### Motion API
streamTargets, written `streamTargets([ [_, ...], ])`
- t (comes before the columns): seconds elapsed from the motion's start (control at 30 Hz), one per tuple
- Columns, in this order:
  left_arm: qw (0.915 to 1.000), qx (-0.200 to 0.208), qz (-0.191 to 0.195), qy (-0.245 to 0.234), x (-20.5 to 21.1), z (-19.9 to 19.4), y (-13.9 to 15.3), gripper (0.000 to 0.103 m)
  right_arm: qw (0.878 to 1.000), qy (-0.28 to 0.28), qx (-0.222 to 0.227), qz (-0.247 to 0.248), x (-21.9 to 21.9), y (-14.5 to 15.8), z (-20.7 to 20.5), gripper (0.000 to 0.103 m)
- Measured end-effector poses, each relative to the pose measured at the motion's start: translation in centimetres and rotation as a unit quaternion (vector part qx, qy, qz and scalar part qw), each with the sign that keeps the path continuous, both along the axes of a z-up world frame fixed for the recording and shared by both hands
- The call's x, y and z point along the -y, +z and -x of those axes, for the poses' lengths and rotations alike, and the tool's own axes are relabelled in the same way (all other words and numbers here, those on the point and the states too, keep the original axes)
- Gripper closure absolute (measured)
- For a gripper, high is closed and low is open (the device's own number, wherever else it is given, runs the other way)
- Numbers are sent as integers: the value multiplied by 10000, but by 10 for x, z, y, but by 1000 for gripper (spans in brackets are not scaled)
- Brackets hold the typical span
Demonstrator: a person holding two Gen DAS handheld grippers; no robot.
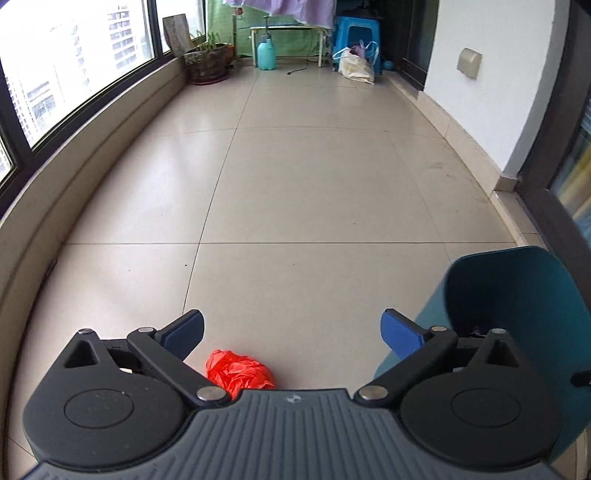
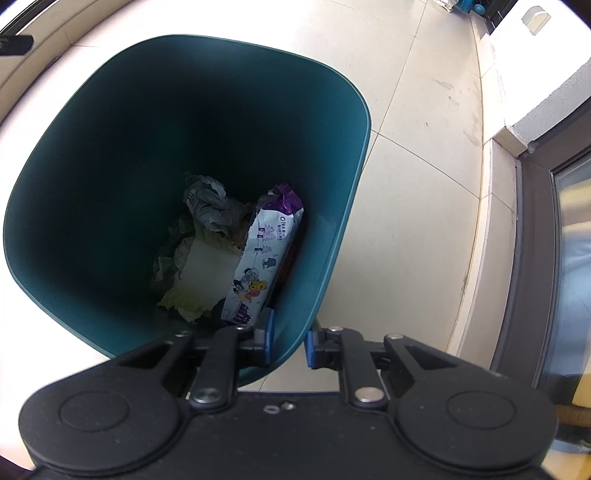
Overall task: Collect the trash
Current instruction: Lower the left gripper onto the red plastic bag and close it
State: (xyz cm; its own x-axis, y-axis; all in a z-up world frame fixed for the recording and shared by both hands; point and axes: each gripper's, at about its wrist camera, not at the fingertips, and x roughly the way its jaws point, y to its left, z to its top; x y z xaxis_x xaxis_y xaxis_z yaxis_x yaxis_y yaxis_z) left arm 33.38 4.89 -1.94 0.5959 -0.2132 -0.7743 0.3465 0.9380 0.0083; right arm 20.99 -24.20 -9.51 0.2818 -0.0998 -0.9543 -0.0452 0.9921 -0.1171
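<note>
A crumpled red plastic bag (image 1: 240,373) lies on the tiled floor just below and between my left gripper's (image 1: 291,332) wide-open fingers, partly hidden by the gripper body. My right gripper (image 2: 290,343) is shut on the near rim of a teal trash bin (image 2: 332,206), one finger inside and one outside. The bin also shows at the right of the left wrist view (image 1: 517,302). Inside the bin lie a white and purple wrapper (image 2: 262,251), a cabbage leaf (image 2: 199,273) and crumpled grey paper (image 2: 210,203).
A curved window ledge (image 1: 85,173) runs along the left, a white wall (image 1: 491,92) and dark sliding door frame (image 2: 535,240) along the right. At the far end stand a potted plant (image 1: 208,61), a teal spray bottle (image 1: 266,54), a blue stool (image 1: 356,33) and a plastic bag (image 1: 356,66).
</note>
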Motion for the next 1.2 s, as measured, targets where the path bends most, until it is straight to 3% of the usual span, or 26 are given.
streamTargets([
  [0.2,9965,-508,248,615,-31,-50,-93,1,9999,-86,-61,29,-1,-2,-3,87],
  [0.37,9791,-1383,482,1412,-46,-87,-188,1,9997,-214,-92,10,1,-3,-6,87],
  [0.5,9717,-1526,405,1757,-49,-94,-226,1,9995,-291,-125,58,0,-5,-8,86],
  [0.7,9710,-1538,62,1828,-41,-105,-254,3,9991,-386,-176,93,-2,-7,-10,85],
  [0.77,9693,-1652,108,1818,-40,-108,-260,18,9990,-391,-184,112,-2,-8,-10,85],
  [0.8,9683,-1721,62,1811,-44,-110,-263,36,9989,-405,-184,115,-2,-8,-11,85],
  [0.83,9675,-1771,4,1803,-41,-113,-265,39,9989,-413,-184,120,-2,-8,-11,85],
  [1.2,9698,-1562,-90,1869,-50,-96,-251,46,9991,-363,-95,201,-5,-10,-6,89],
])
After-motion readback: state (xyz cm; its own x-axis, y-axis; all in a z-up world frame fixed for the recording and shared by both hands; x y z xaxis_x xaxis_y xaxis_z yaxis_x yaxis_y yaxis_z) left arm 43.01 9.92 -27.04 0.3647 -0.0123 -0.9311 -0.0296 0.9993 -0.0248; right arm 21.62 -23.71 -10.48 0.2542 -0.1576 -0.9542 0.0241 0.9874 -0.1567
